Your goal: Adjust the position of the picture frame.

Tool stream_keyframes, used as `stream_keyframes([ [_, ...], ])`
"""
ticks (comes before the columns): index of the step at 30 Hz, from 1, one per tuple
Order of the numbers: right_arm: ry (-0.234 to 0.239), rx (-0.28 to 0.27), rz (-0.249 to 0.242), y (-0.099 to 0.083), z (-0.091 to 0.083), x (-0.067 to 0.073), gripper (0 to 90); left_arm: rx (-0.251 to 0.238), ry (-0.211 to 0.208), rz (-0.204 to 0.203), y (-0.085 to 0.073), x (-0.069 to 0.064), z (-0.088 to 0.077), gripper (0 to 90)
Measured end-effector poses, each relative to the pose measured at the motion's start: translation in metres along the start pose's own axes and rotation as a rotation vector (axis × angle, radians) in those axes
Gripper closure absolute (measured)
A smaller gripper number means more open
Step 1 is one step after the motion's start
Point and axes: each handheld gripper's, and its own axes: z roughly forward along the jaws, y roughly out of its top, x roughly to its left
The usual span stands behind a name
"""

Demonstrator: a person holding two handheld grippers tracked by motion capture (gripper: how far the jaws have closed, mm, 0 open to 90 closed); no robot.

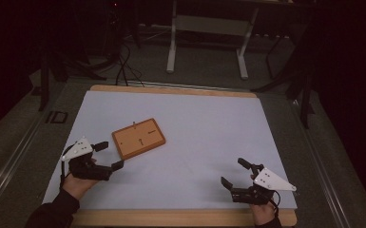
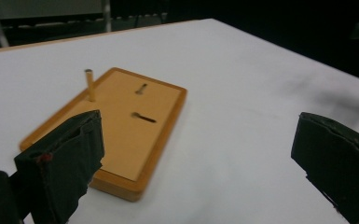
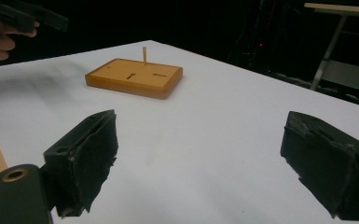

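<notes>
An orange wooden board (image 1: 138, 137) lies left of the table's middle. A thin wooden peg (image 2: 90, 85) stands upright near its far edge, and two small dark pieces (image 2: 144, 117) lie flat on its top. The left gripper (image 1: 110, 156) is open just left of the board, with one jaw beside the board's near corner (image 2: 116, 186). The right gripper (image 1: 235, 172) is open at the front right, low over bare table, far from the board (image 3: 134, 77). Neither holds anything.
A pale sheet (image 1: 195, 142) covers the wooden table (image 1: 180, 219). Beyond the far edge stand a white desk frame (image 1: 207, 28) and loose cables (image 1: 123, 66) on a dark floor. Open sheet lies between the board and the right gripper.
</notes>
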Motion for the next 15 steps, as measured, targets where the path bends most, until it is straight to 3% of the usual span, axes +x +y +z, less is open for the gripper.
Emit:
stream_keyframes([
  [15,0.015,-0.001,0.007,0.0,0.001,0.001,10.4,0.04,0.033,0.01,0.022,0.022,0.038,4.1],
])
